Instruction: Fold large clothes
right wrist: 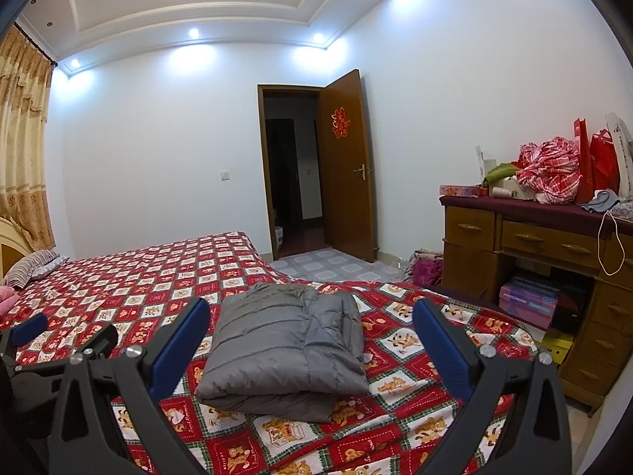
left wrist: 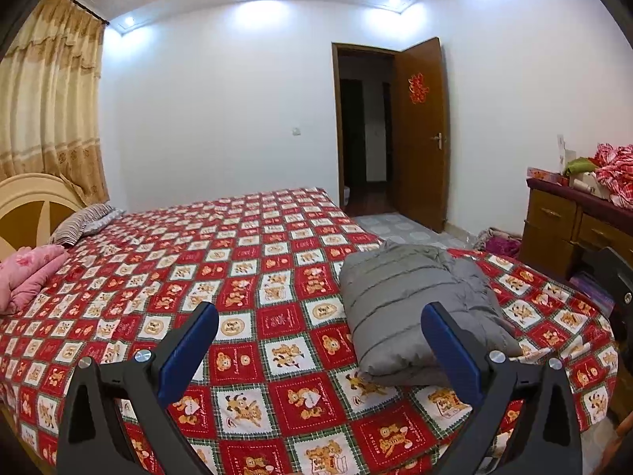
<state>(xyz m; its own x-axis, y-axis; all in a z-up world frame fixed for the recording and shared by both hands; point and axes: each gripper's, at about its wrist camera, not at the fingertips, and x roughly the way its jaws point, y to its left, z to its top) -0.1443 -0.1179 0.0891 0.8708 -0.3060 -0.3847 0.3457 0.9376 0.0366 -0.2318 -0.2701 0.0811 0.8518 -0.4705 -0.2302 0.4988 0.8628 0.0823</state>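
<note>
A grey quilted jacket (right wrist: 283, 346) lies folded into a thick rectangle on the red bear-patterned bedspread (right wrist: 158, 277), near the bed's foot corner. My right gripper (right wrist: 312, 316) hovers open above the bed, its blue pads on either side of the jacket and not touching it. In the left wrist view the same jacket (left wrist: 399, 308) lies to the right. My left gripper (left wrist: 320, 324) is open over bare bedspread (left wrist: 237, 261), its right finger in front of the jacket's near edge. The left gripper also shows at the left edge of the right wrist view.
A striped pillow (left wrist: 85, 221) and a pink folded blanket (left wrist: 27, 273) lie at the head end by the headboard. A wooden dresser (right wrist: 526, 253) heaped with red cloth and bags stands right of the bed. An open door (right wrist: 348, 166) faces the tiled floor (right wrist: 328, 265).
</note>
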